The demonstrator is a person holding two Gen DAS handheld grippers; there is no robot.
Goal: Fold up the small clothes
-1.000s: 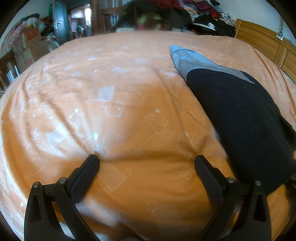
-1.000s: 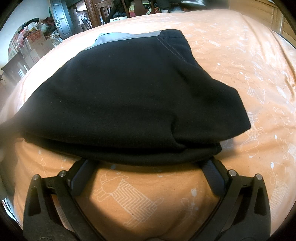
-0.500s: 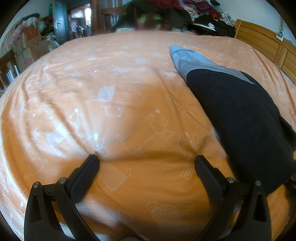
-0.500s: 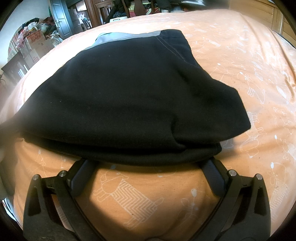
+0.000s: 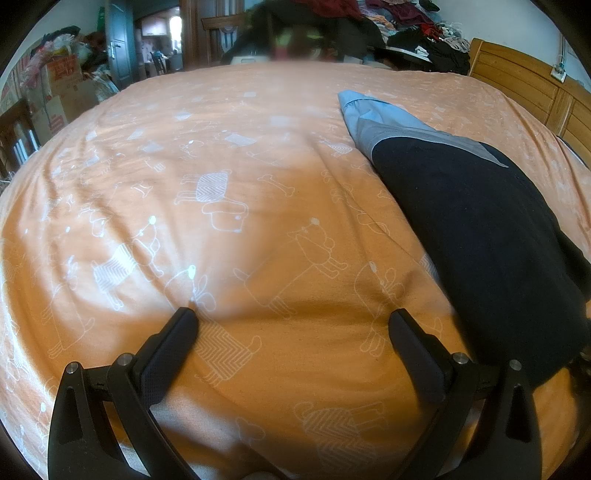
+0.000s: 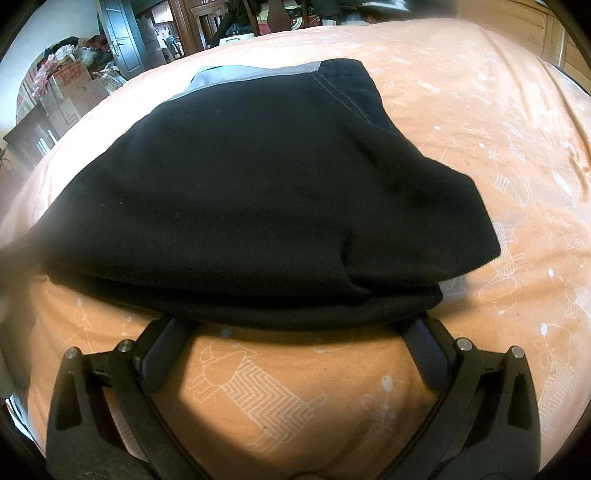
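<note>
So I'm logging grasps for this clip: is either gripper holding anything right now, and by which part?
Nothing is held. The left gripper is open over the orange bedsheet; the right gripper is open at the near folded edge of the black garment.

Orange bedsheet (image 5: 229, 192), wooden headboard (image 5: 517, 85) right, clothes pile (image 5: 406, 22) behind, dark door (image 5: 118, 40), cardboard boxes (image 5: 55, 96) left.

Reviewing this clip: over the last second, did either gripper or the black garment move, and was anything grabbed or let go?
No visible change. The left gripper stays open over the orange bedsheet, holding nothing. The right gripper stays open with its fingertips tucked under the near edge of the folded black garment, which lies exactly as before. Nothing was grabbed or released.
</note>
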